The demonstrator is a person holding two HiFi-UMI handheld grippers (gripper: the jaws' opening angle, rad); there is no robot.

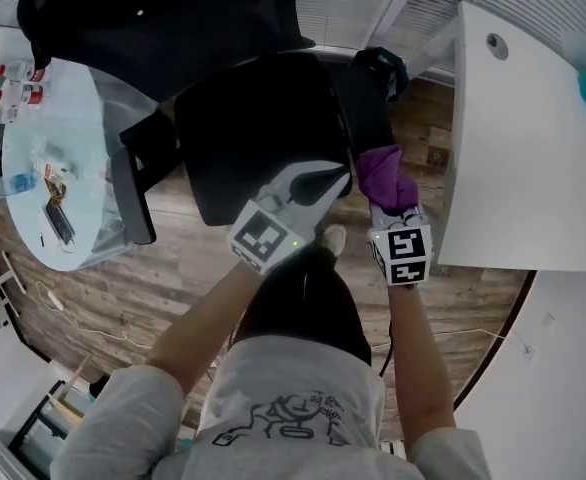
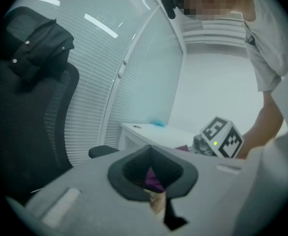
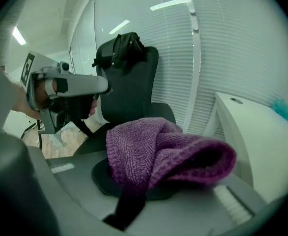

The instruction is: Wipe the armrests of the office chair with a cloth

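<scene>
Cloth (image 1: 384, 173), a bunched purple wad, clamped in the right gripper (image 1: 388, 203) beside the office chair (image 1: 258, 128).
The near armrest (image 1: 366, 108) lies just ahead of the cloth, its long axis running away from the person toward the backrest. The right hand is the nearer one. The left gripper (image 1: 335, 178) hovers over the seat edge, jaws together and empty.

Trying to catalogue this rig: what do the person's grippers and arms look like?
Left gripper and right gripper are light grey shells, each with a black-collared claw and a white cube of black square markers with a green light. The T-shirt is pale grey, short-sleeved, with a dark drawing.
</scene>
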